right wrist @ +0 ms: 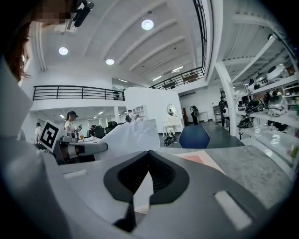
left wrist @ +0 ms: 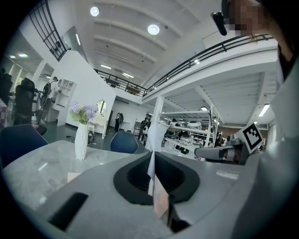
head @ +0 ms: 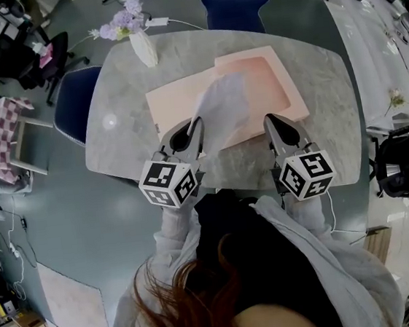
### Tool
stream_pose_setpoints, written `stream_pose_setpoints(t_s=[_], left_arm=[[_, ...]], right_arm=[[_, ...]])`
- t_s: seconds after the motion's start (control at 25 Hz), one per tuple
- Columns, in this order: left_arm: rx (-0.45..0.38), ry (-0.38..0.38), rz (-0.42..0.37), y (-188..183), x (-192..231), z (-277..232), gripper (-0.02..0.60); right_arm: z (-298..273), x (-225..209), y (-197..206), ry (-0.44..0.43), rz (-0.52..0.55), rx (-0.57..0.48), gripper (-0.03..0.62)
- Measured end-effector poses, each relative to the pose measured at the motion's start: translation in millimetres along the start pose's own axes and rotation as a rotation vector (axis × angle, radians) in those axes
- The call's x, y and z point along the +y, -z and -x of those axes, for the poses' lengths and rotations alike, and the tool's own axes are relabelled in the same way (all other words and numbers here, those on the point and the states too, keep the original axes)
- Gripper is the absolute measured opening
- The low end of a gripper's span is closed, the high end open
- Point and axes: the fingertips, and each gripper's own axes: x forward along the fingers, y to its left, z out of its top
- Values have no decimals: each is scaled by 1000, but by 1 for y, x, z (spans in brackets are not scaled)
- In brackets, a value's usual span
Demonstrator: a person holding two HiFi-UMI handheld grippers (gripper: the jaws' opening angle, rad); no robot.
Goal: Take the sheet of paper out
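Toward six o'clock of the pink envelope point(head: 269, 86), left gripper point(head: 193, 127) clamps sheet of paper point(head: 224, 109); right gripper point(head: 272, 122), closed, apparently anchors it: pull steadily, level.

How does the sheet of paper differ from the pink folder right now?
The sheet is pale grey-white; the folder is pink. The sheet is raised and curled, pinched in the left tongs; the folder lies flat on the table. The sheet looks smaller than the folder. Both are thin.

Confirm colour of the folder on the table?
The folder is plain pale pink; the head view shows it best.
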Motion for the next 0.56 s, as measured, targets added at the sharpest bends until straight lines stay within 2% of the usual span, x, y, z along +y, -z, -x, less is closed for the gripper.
stream_pose_setpoints(t_s=[0.56], left_arm=[[10,9,5,1,17,-7,5]], right_arm=[[-20,4,4,-6,-8,17,9]])
